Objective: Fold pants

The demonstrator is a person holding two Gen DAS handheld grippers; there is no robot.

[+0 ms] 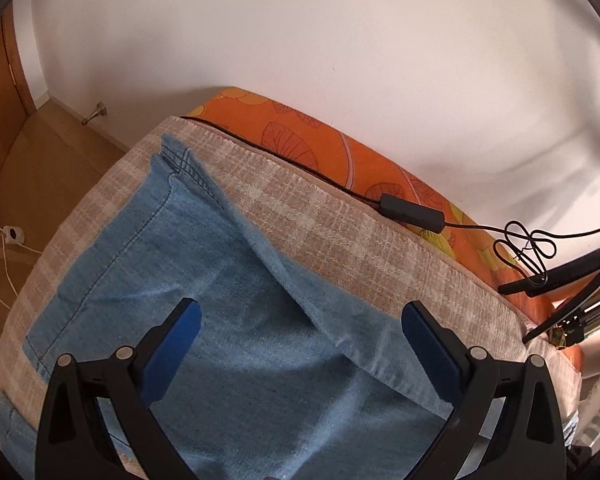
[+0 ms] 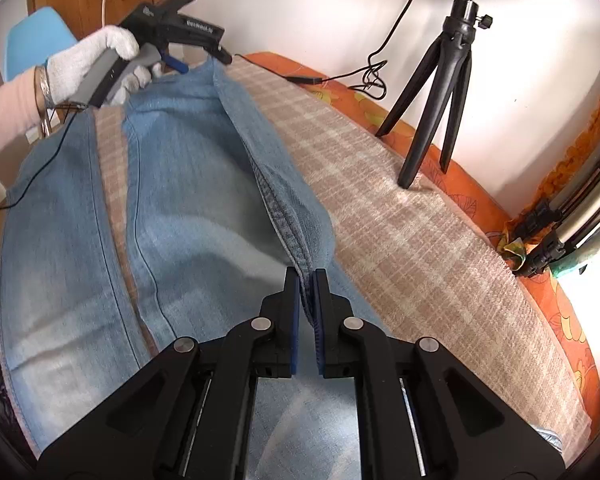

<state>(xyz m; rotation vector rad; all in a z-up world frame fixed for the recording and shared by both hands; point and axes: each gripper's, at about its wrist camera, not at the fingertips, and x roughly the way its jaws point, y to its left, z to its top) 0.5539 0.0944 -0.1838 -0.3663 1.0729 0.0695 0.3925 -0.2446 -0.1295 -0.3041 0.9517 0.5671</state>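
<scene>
Two grippers worked the light blue denim pants [image 2: 188, 184], spread on a beige plaid blanket [image 2: 400, 240] over the bench. Folding looked barely begun: legs lay side by side, nothing doubled over. Right gripper [image 2: 307, 280] fingers were clamped narrow on a raised seam ridge. Left gripper [image 1: 300, 316] fingers stood wide above the denim, gripping nothing, with a fold ridge between them.

We look steeply down from each wrist, close over the pants [image 1: 228, 280]. Our left view faces the wall across a checked blanket [image 1: 340, 220]. Our right view looks along the pants, sharing that blanket and the orange cover [image 2: 480, 196].
</scene>
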